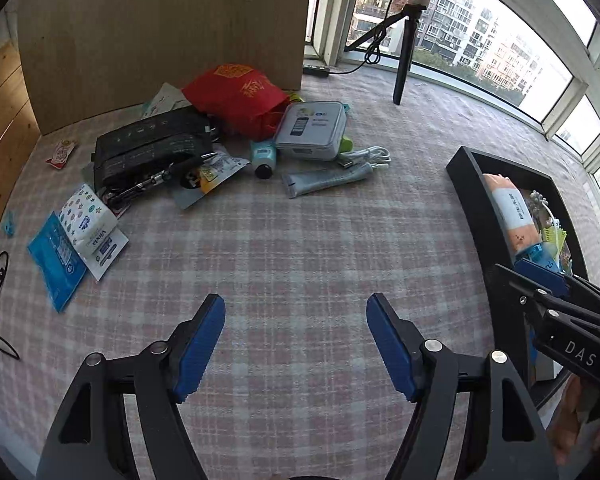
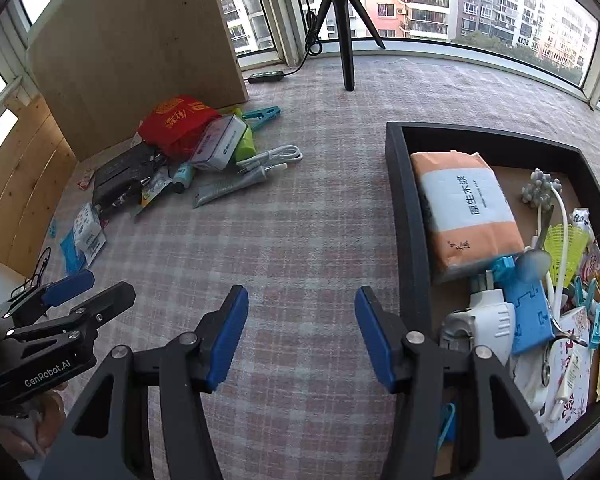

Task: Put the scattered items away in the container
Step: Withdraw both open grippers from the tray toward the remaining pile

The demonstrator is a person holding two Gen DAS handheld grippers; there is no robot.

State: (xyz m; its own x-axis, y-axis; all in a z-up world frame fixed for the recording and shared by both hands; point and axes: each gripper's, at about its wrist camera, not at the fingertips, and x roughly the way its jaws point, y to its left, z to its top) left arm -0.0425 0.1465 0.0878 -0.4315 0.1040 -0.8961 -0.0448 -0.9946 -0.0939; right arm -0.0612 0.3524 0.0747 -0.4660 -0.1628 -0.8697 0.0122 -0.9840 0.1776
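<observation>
Over the pink-and-grey checked cloth (image 1: 300,248) your two grippers hang side by side, both tilted steeply downward. Your left gripper (image 1: 296,344) stands released, its blue pads (image 1: 198,350) spread wide with only bare cloth between them. Your right gripper (image 2: 302,336) is likewise released and holds nothing; its blue-padded fingers (image 2: 228,340) frame empty cloth just left of the black rectangular tray (image 2: 408,240).

That tray, the container, lies to the right. It already holds an orange-and-white soft pack of tissues (image 2: 466,208), a blue plastic block (image 2: 526,312), a white plug-like part (image 2: 488,316), a yellow mesh piece (image 2: 566,248), a grey knobbed brush on a white stem (image 2: 540,192) and several printed packets at its far right side.

The scattered items remain in a heap at the far left, well apart from both grippers, in front of an upright wooden board (image 1: 160,32). You can see a red printed cloth bag (image 1: 236,98), a grey-white flat box (image 1: 312,130) leaning on it, a black zipped pouch (image 1: 152,154), a small pale-blue bottle with a black cap (image 1: 264,158), a grey squeeze tube (image 1: 324,182), a coiled white cable (image 1: 366,156), a white patterned tissue packet (image 1: 86,216) and a blue foil sachet (image 1: 56,260). A teal clothes peg (image 2: 264,114) lies behind the heap. A black tripod (image 2: 346,28) stands near the window.
</observation>
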